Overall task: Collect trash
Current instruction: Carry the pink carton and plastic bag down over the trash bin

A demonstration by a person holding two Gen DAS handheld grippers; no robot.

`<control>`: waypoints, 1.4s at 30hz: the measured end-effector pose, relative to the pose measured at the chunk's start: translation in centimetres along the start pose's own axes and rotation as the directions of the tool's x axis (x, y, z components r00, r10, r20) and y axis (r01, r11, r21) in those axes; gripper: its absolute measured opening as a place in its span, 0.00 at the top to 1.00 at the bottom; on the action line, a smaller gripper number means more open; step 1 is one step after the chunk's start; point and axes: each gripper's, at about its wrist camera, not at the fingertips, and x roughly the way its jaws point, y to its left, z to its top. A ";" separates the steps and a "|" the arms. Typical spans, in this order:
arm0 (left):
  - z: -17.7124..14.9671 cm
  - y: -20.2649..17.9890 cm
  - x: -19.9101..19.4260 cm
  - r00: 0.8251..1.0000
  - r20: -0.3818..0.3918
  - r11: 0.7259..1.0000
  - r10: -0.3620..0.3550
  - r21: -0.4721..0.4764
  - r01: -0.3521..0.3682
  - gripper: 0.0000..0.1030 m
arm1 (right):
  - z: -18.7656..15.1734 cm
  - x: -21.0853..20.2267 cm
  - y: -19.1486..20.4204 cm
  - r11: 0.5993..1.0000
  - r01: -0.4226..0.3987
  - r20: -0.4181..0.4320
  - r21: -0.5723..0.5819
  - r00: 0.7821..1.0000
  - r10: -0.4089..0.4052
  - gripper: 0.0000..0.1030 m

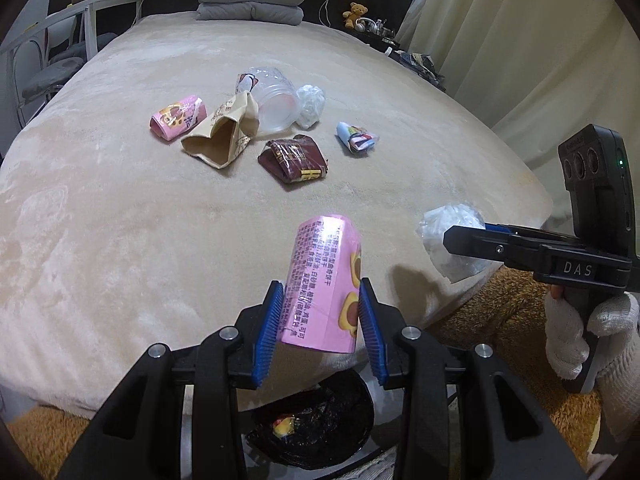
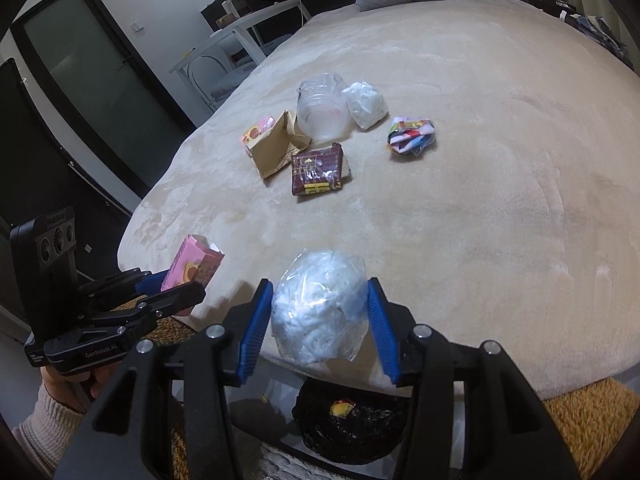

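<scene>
My left gripper is shut on a pink snack box, held above the bed's near edge; it also shows in the right wrist view. My right gripper is shut on a clear bag of white crumpled plastic, also seen in the left wrist view. A black-lined trash bin with a yellow wrapper inside sits on the floor just below both grippers. On the bed lie a second pink box, a brown paper bag, a dark red wrapper, a clear plastic jar, a white plastic wad and a colourful wrapper.
The beige bed fills both views, with folded grey bedding at its far end. A white chair and desk stand at the left, a teddy bear on the far shelf. An orange-brown rug covers the floor.
</scene>
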 end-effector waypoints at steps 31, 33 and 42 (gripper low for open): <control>-8.9 -3.9 1.0 0.986 -0.161 0.999 -0.035 -0.030 0.031 0.64 | -8.7 0.7 2.1 0.999 0.031 -0.152 0.040 0.988 -0.025 0.53; -9.3 -4.0 1.6 0.981 -0.190 0.999 -0.032 -0.034 0.026 0.64 | -9.1 1.3 1.8 0.998 0.038 -0.184 0.054 0.983 -0.028 0.53; -11.3 -3.3 4.5 0.939 -0.343 0.997 -0.023 -0.076 -0.003 0.64 | -10.1 4.2 0.5 0.990 0.088 -0.318 0.112 0.947 -0.048 0.53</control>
